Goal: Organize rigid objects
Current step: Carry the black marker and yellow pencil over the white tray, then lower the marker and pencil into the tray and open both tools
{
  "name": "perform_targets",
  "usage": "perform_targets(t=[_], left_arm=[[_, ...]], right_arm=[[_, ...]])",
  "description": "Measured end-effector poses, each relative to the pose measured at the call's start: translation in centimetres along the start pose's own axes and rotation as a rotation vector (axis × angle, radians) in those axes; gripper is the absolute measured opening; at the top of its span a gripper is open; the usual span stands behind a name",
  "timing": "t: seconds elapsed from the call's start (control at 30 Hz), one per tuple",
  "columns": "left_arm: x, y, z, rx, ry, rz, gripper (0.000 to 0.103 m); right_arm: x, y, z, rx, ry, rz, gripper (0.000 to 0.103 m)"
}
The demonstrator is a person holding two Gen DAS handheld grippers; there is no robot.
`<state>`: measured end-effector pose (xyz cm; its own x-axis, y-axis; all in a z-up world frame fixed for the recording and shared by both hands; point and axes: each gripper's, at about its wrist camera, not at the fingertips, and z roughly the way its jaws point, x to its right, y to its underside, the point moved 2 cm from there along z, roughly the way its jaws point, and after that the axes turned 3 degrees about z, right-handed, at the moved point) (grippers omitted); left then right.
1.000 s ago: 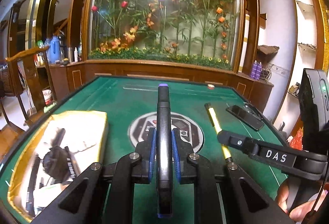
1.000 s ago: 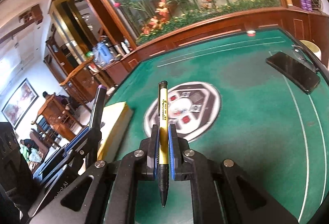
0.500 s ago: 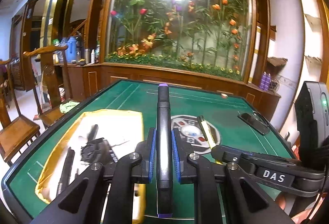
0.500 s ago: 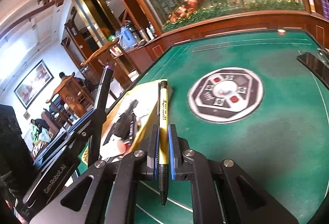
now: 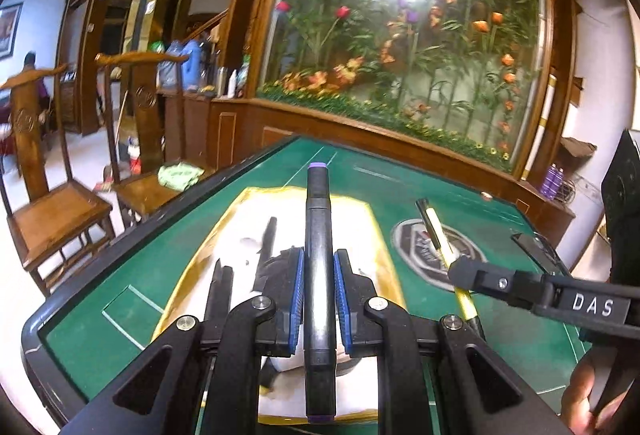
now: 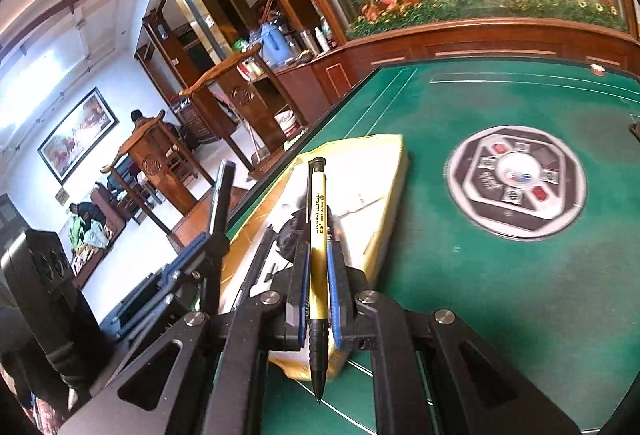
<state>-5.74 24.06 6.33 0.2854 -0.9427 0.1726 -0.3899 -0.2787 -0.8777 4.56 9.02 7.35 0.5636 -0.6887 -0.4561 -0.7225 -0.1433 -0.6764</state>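
Note:
My left gripper (image 5: 318, 287) is shut on a black marker (image 5: 318, 255) with purple ends, held upright along the fingers above a yellow-edged white tray (image 5: 360, 219) on the green table. Several dark pens and a black clump lie in that tray. My right gripper (image 6: 318, 271) is shut on a yellow mechanical pencil (image 6: 318, 219), tip toward the camera, hovering over the tray (image 6: 384, 163) near its right edge. The right gripper (image 5: 460, 269) with the pencil also shows at the right of the left wrist view, and the left gripper (image 6: 216, 231) with the marker at the left of the right wrist view.
A round grey emblem (image 6: 516, 181) marks the middle of the green table (image 6: 500, 295). A black phone (image 5: 534, 245) lies near the table's right edge. Wooden chairs (image 5: 48, 203) stand off the left side. A planter wall (image 5: 400, 55) runs behind the table.
Both grippers have swung left across the table with their pens still held. The tray now lies straight under them, and the emblem has slid to the right.

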Motion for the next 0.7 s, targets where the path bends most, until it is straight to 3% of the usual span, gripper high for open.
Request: perform_targets(t=[0.37, 0.43, 0.7], left_arm=[[-3.4, 1.3, 3.7, -0.091, -0.036, -0.049, 0.015], [-3.8, 1.5, 4.0, -0.11, -0.012, -0.074, 0.015], [-3.4, 1.7, 4.6, -0.156, -0.022, -0.052, 0.015]], right_arm=[[-1.0, -0.6, 6.8, -0.079, 0.066, 0.026, 0.008], [-0.8, -0.6, 7.6, -0.089, 0.081, 0.026, 0.008], [0.0, -0.1, 9.8, -0.124, 0.114, 0.029, 0.008]])
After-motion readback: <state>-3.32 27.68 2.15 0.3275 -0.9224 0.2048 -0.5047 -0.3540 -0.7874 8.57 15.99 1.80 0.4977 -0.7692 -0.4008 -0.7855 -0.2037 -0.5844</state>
